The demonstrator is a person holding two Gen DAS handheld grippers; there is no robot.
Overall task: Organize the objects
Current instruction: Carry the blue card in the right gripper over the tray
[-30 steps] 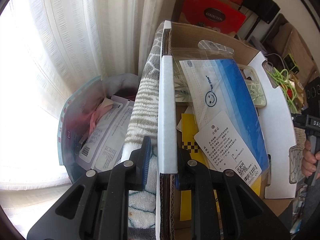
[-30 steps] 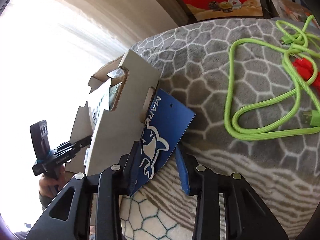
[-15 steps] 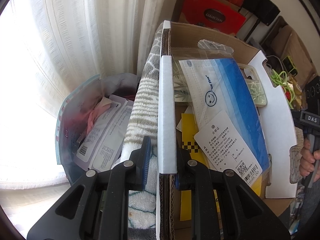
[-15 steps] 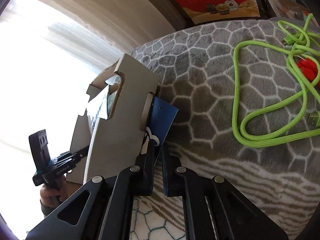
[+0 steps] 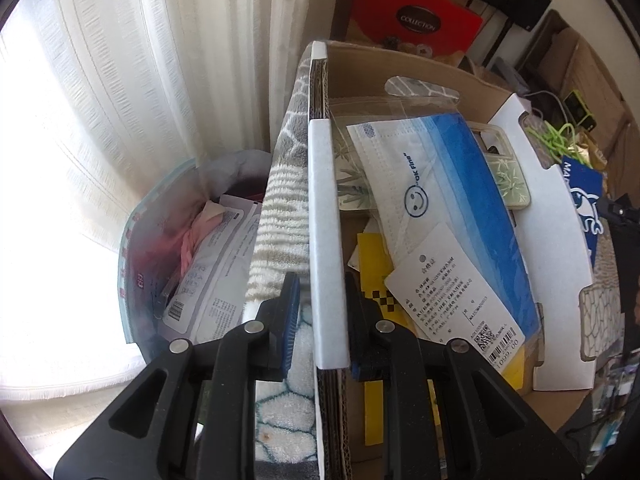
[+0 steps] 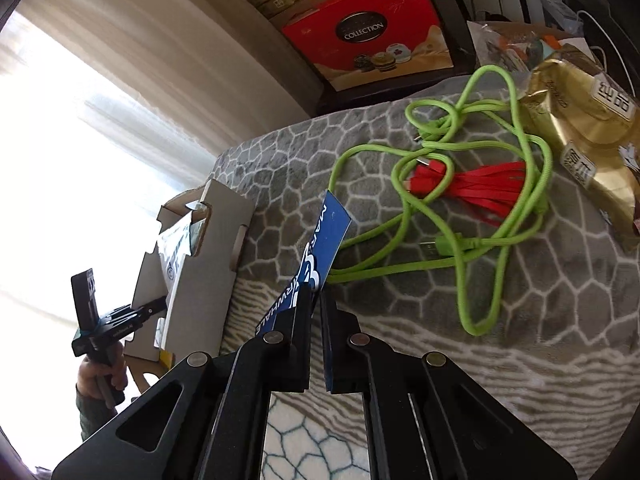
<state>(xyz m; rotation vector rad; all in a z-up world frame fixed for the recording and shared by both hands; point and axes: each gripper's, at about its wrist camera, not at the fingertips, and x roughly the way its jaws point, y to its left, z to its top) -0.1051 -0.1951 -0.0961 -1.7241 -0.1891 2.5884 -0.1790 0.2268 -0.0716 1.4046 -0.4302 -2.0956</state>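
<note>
Left wrist view: our left tongs (image 5: 318, 304) straddle the white-taped wall of the cardboard box (image 5: 322, 200), one finger on each side; the inner finger touches the wall, the outer one stands slightly off it, so we cannot tell whether they are clamped. Inside the box we list a packaged face mask (image 5: 436, 184) in blue and white, a white paper tag (image 5: 452, 292) with a barcode lying on it, a yellow card (image 5: 372, 264) beneath, and a phone case (image 5: 500, 164) with a leaf print. Outside the box, towards the white curtain (image 5: 120, 100), lies a clear zip pouch (image 5: 180, 256) of papers. A grey patterned blanket (image 5: 288, 200) runs along the box wall. Right wrist view: our right tongs (image 6: 314, 300) are closed on a blue card (image 6: 326, 236) with white lettering, held tilted above the blanket (image 6: 520, 280). On the blanket beyond we record a green cable (image 6: 480, 248) looped around a red cable (image 6: 480, 188), and a gold packet (image 6: 588, 140) just beside them. The box (image 6: 200, 272) sits to the left, near the card but apart from it. A red gift box (image 6: 368, 40) stands behind.
</note>
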